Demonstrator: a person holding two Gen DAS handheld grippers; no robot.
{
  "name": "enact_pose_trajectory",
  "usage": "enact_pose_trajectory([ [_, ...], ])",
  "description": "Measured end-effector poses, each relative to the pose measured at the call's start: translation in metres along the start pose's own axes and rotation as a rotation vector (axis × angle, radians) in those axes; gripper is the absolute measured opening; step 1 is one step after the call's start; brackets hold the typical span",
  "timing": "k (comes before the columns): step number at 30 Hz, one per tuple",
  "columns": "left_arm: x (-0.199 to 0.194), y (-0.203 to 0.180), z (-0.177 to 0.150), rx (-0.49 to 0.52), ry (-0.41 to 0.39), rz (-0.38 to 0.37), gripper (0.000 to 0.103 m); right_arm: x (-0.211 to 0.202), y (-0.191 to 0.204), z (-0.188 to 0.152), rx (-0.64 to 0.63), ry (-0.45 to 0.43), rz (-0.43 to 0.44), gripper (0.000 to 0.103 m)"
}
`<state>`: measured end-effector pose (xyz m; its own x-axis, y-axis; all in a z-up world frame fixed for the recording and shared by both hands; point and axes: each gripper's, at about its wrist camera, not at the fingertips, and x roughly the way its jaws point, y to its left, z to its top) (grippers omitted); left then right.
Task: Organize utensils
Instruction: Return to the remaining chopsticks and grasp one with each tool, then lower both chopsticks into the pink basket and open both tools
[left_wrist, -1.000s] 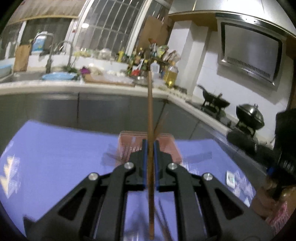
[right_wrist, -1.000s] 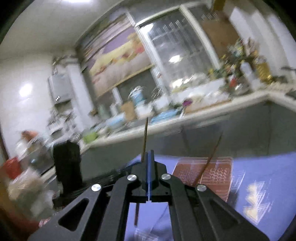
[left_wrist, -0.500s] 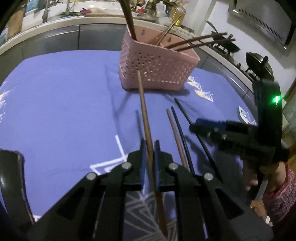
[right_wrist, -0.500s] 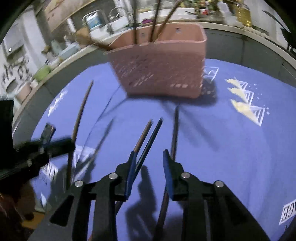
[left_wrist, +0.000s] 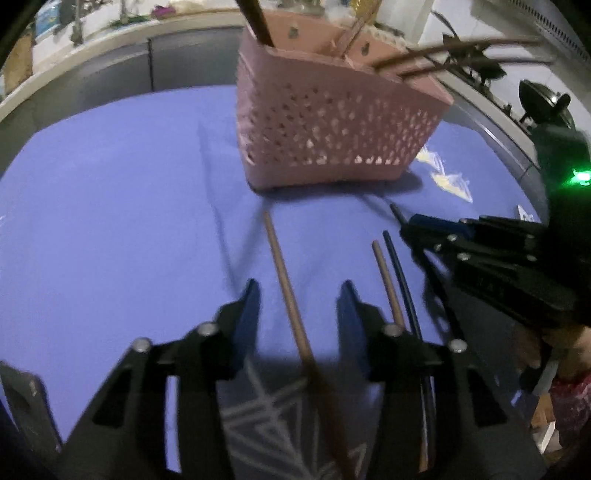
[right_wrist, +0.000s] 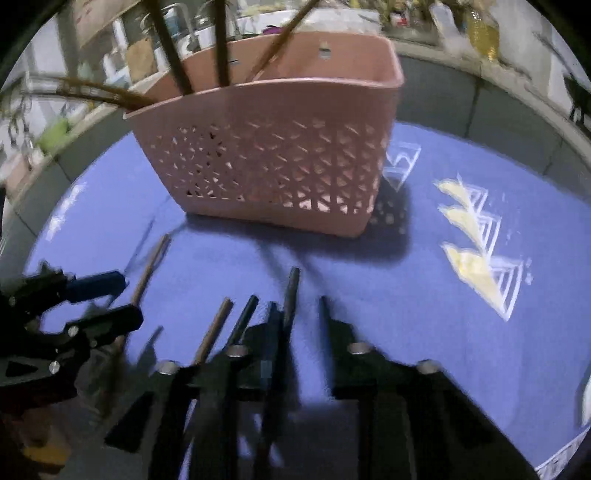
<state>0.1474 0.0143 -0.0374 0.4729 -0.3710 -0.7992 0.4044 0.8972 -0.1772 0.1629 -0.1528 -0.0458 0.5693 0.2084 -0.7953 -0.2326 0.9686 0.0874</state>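
Left wrist view: the left gripper (left_wrist: 297, 306) has its jaws spreading apart, with a brown chopstick (left_wrist: 286, 288) lying on the cloth between the fingers (left_wrist: 246, 314), neither pad touching it. Ahead of the fingertips sits the pink perforated basket (left_wrist: 332, 136) with several sticks poking out. Everything's on a purple tablecloth (left_wrist: 110, 206) with white triangle prints, kitchen counter (left_wrist: 92, 48) behind it. Just right of the fingers lie another brown chopstick (left_wrist: 386, 284) and a dark one (left_wrist: 400, 280), then the right gripper (left_wrist: 417, 225) coming in from the side. Right wrist view: the right gripper (right_wrist: 295, 310) is blurry, so I'd only say the jaws look to be closing around a dark chopstick (right_wrist: 291, 295); grip not clear. Basket (right_wrist: 280, 155) straight ahead, left gripper (right_wrist: 99, 299) off to the left, cluttered counter (right_wrist: 424, 44) behind.
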Motion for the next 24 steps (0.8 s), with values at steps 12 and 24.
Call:
enact_pose_trajectory([
  [12,-0.109,-0.022,-0.009,0.057,-0.245,-0.150,0.004,-0.139,0.015,-0.026,-0.008,-0.300,0.235,0.005],
  [24,-0.230,-0.038,0.063,0.088,-0.576,-0.190,0.004,-0.251,0.037,0.055,-0.020,-0.654,0.301,0.005],
])
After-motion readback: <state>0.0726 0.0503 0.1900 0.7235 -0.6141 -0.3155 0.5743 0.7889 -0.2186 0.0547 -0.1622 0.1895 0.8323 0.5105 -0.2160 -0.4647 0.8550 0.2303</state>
